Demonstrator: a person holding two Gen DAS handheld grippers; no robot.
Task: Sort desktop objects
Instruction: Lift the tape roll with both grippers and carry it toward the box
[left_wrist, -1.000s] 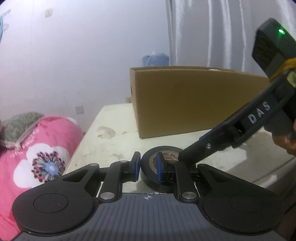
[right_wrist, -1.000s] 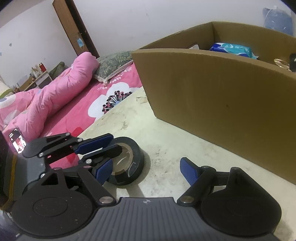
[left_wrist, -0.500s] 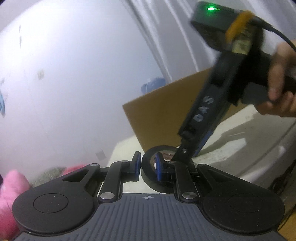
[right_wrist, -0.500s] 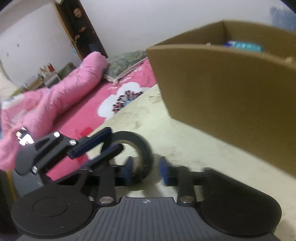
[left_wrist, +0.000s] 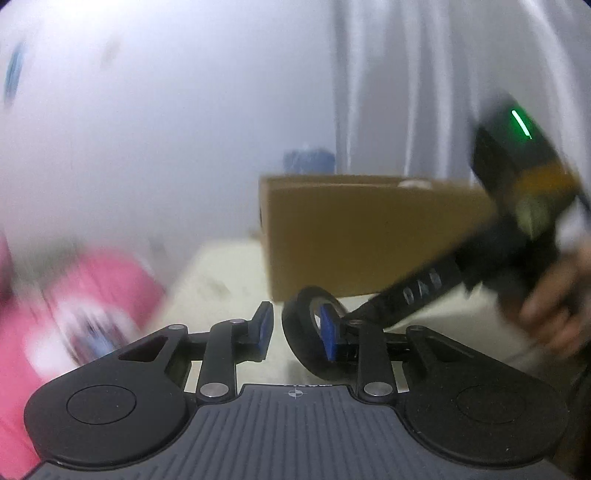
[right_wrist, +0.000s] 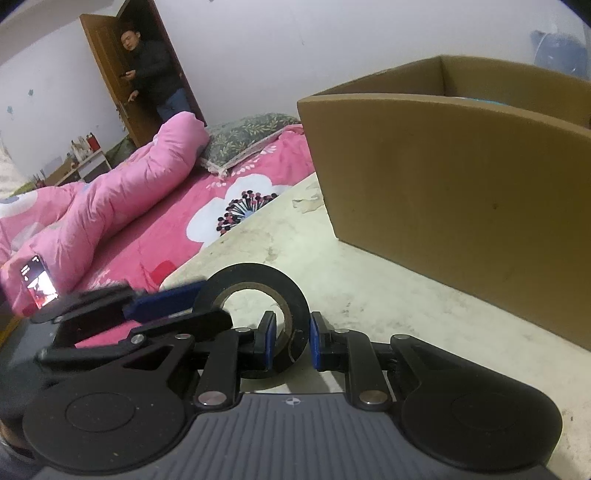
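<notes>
A black tape roll (right_wrist: 255, 291) with a brown core stands on edge above the pale table (right_wrist: 369, 291). My right gripper (right_wrist: 291, 341) is shut on its rim, one blue pad inside the ring and one outside. In the left wrist view the roll (left_wrist: 295, 332) is beside my left gripper (left_wrist: 295, 328), whose jaws have parted: a gap shows between the left pad and the roll, and the right pad sits inside the ring. The left gripper's fingers (right_wrist: 166, 302) show at the roll's left side in the right wrist view.
An open cardboard box (right_wrist: 461, 177) stands on the table to the right, also in the left wrist view (left_wrist: 369, 232). A bed with pink bedding (right_wrist: 129, 206) lies past the table's left edge. A man (right_wrist: 155, 74) stands in the far doorway.
My right gripper has closed onto the roll's rim. My left gripper, shut on the roll before, has opened slightly. The roll has been tipped from lying flat to standing on edge.
</notes>
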